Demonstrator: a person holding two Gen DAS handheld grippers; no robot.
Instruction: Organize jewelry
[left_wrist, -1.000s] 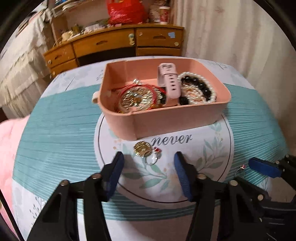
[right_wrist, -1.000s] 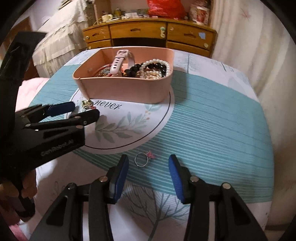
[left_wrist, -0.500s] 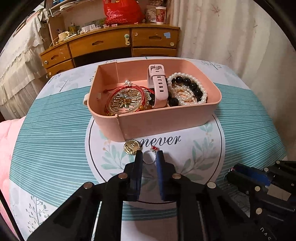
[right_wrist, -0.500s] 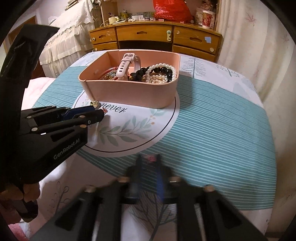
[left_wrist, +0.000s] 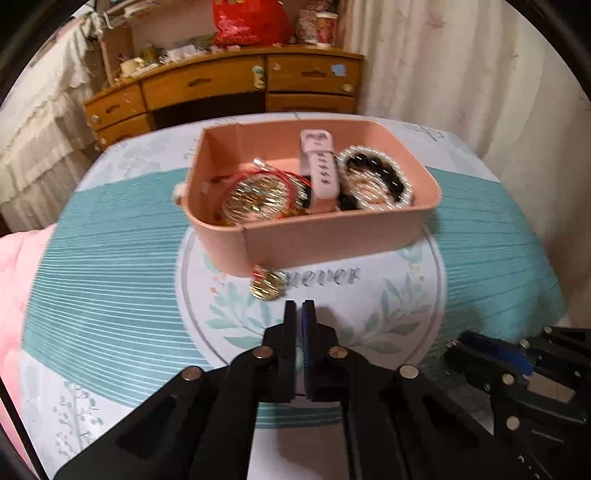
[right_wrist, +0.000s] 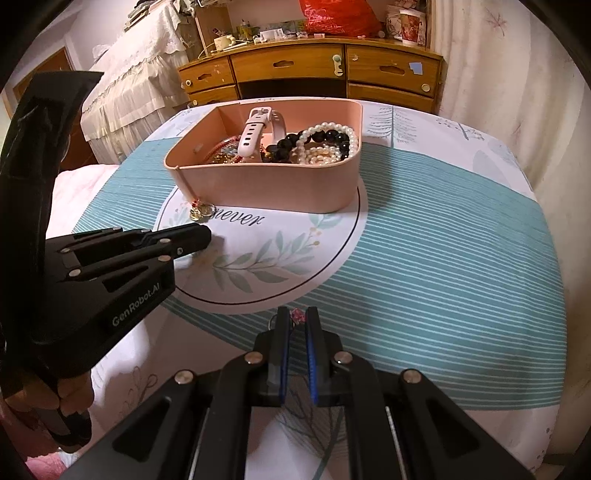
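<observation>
Right wrist: right hand-held gripper (right_wrist: 296, 317) pinches ring (right_wrist: 295, 316) (narrowly).

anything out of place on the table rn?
Yes. A gold pendant lies loose on the cloth, against the front left corner of the pink tray rather than inside it. The right gripper is closed on a small ring, also outside the tray.

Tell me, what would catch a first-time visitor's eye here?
Probably the pink tray in the middle of the teal-striped tablecloth, heaped with a pearl bracelet, black beads and a pale pink watch. Just in front of it lies a gold coin charm. Nearest the cameras, two black grippers point at the tray: the left gripper with jaws shut, the right gripper pinching a small ring with a pink stone.
</observation>
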